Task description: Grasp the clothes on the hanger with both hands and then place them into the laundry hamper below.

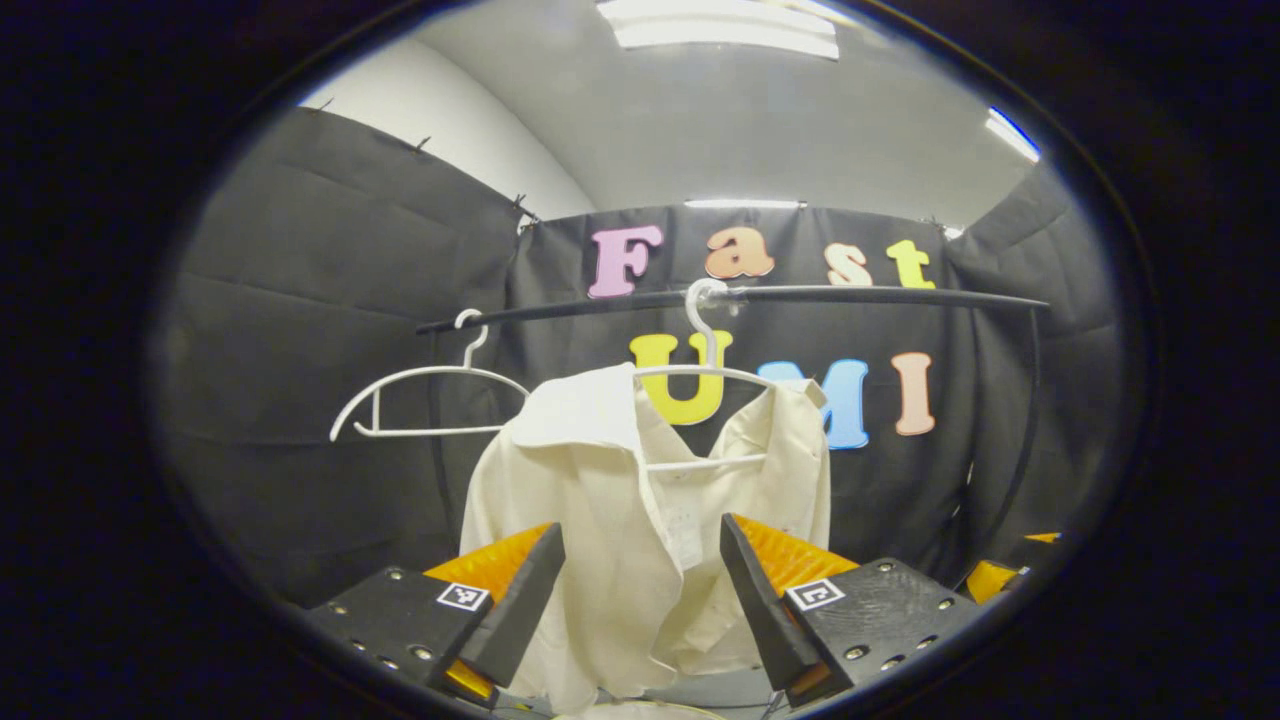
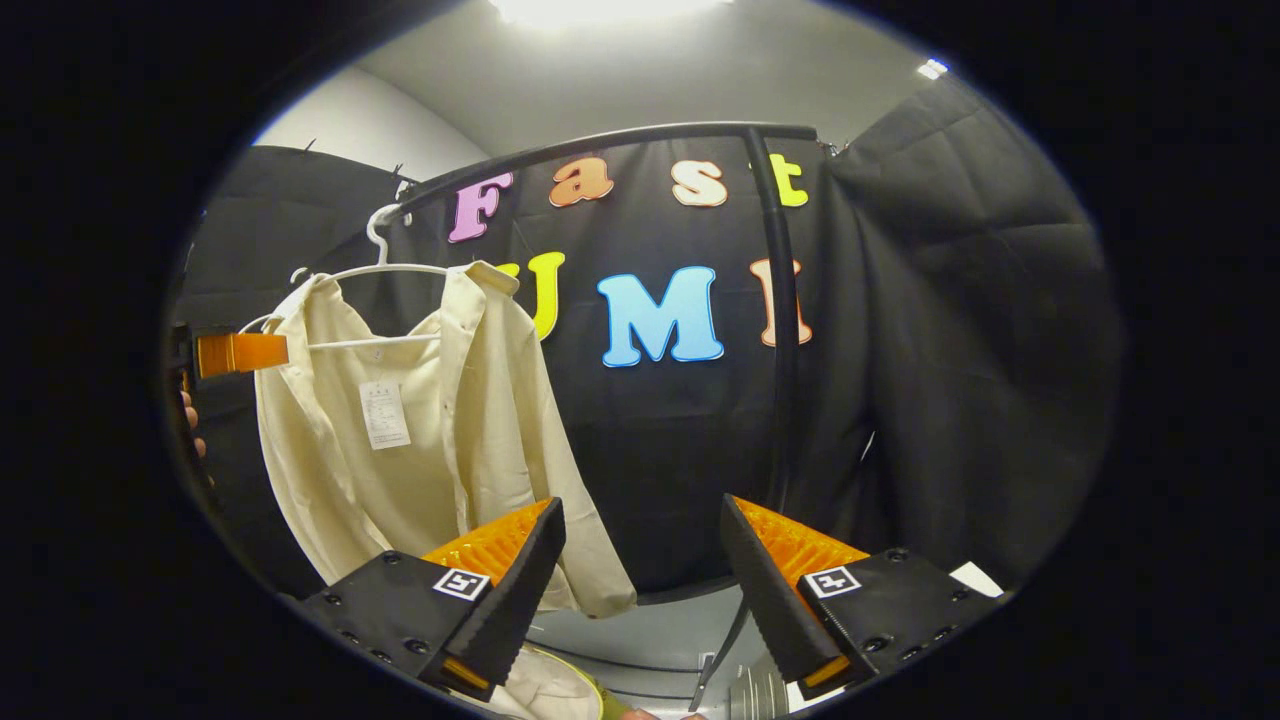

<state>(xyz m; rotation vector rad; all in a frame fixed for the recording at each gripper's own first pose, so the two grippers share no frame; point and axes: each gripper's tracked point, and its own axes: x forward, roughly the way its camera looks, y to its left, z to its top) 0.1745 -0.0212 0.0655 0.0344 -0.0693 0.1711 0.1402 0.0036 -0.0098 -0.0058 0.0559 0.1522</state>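
Currently the approach step is in hand: the cream shirt (image 1: 640, 530) hangs on a white hanger (image 1: 705, 375) from the black rail (image 1: 850, 295), one shoulder slipped off so the garment sits lopsided, and nothing is gripped yet. The left hand-held gripper (image 1: 642, 600) is released, jaws spread wide, aimed square at the shirt body, which is framed between its fingers but not judged to be touched. The right hand-held gripper (image 2: 642, 590) is also released and is pointed off to the side, with the shirt (image 2: 420, 440) at the left of its view and only the hem near its left finger. For a clean pull, the right unit should be swung toward the shirt's free shoulder, and each side should be pinched below the collar, fabric only, hanger wire kept out of the jaws. The shirt is then best lifted slightly to unhook it from the hanger arm before being lowered. A second, bare hanger (image 1: 420, 400) hangs beside it and should be avoided. A pale rim, probably the hamper (image 2: 560, 690), is seen at the bottom edge. A white tag (image 2: 384, 413) is sewn inside the shirt; its print is too small to be read.
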